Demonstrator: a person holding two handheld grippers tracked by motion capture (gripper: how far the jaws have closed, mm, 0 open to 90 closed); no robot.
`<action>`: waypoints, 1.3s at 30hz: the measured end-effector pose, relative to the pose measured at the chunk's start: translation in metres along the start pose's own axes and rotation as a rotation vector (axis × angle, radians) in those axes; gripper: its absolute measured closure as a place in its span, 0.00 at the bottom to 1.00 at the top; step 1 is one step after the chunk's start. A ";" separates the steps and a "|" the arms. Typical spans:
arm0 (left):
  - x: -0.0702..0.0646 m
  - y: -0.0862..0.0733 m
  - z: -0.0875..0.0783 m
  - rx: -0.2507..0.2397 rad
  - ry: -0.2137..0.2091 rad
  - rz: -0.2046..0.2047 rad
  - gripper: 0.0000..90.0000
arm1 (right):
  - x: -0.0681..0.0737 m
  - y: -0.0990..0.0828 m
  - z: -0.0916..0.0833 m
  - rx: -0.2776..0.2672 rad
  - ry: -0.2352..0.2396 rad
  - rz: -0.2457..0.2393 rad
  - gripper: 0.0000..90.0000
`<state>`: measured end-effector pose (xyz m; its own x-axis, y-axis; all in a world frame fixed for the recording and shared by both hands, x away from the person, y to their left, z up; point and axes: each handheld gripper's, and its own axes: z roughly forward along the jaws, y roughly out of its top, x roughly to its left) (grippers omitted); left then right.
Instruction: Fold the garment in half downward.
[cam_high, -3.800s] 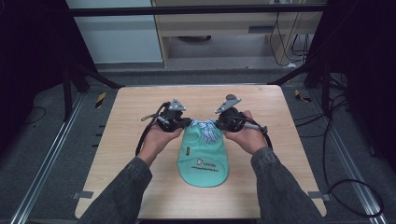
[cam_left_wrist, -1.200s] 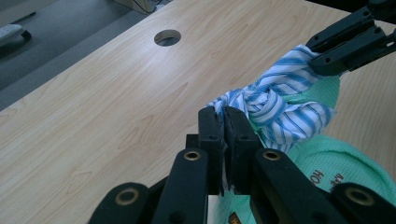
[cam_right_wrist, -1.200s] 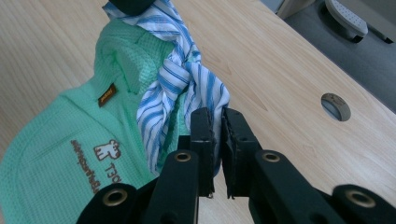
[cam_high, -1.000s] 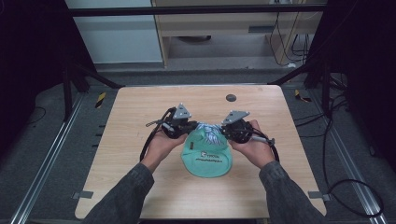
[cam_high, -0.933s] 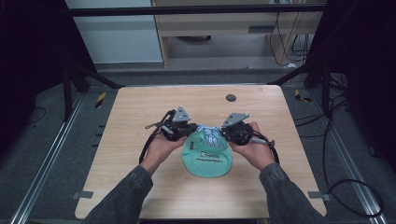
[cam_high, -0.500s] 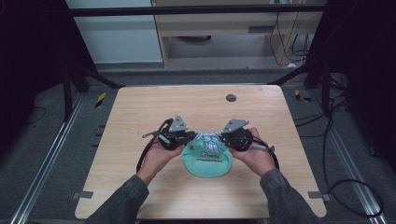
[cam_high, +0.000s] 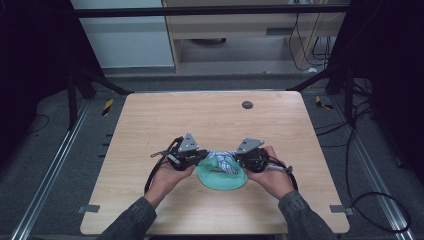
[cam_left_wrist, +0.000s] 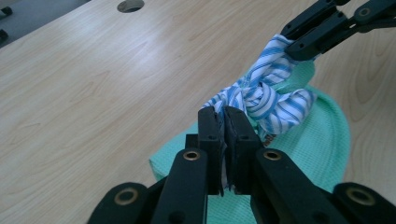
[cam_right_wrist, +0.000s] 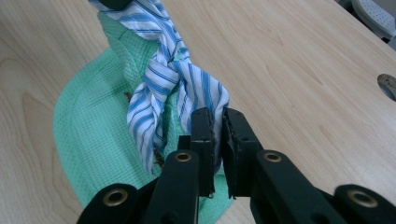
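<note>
Left hand-held gripper (cam_high: 201, 156) low over the tabletop (cam_high: 150, 125), near its front edge, held by the person's left hand (cam_high: 167, 175). Jaws closed on one end of the striped cloth (cam_high: 221, 159); in the left gripper view, blue-and-white fabric pinched between the two black pads (cam_left_wrist: 212, 135), edge of cloth visible in the narrow gap.

Striped cloth (cam_left_wrist: 261, 95) knotted at mid-length, stretched between the two grippers, knot resting over the green cloth (cam_high: 222, 177). Green cloth (cam_left_wrist: 317, 154) flat on the tabletop, rounded outline, waffle texture, lying under and just in front of the knot. Small brown mark on green cloth beside the stripes (cam_right_wrist: 159, 156); nature unclear.

Right hand-held gripper (cam_high: 239, 160) at same height, facing the left one, held by the right hand (cam_high: 272, 175). Jaws closed on the other end of the striped cloth (cam_right_wrist: 187, 88); fabric clamped between pads in the right gripper view.

Round hole (cam_high: 247, 104) in tabletop far side, well apart from cloths. Cables trailing from both grippers toward the front edge.
</note>
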<state>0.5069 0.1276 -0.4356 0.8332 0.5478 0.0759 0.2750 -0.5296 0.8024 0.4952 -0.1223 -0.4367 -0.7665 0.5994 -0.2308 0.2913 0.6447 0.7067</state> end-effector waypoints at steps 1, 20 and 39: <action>-0.002 -0.002 0.000 0.001 0.000 0.008 0.95 | 0.001 -0.001 0.000 -0.001 0.005 0.001 0.93; -0.023 -0.032 0.001 0.032 -0.046 0.012 0.94 | 0.029 -0.020 -0.005 0.003 0.018 -0.031 0.92; -0.039 -0.049 -0.002 0.049 -0.059 0.016 0.96 | 0.049 -0.036 -0.011 0.016 0.044 -0.041 0.93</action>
<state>0.4599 0.1336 -0.4766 0.8642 0.5004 0.0520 0.2833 -0.5695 0.7716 0.4407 -0.1209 -0.4664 -0.8021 0.5513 -0.2296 0.2680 0.6758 0.6866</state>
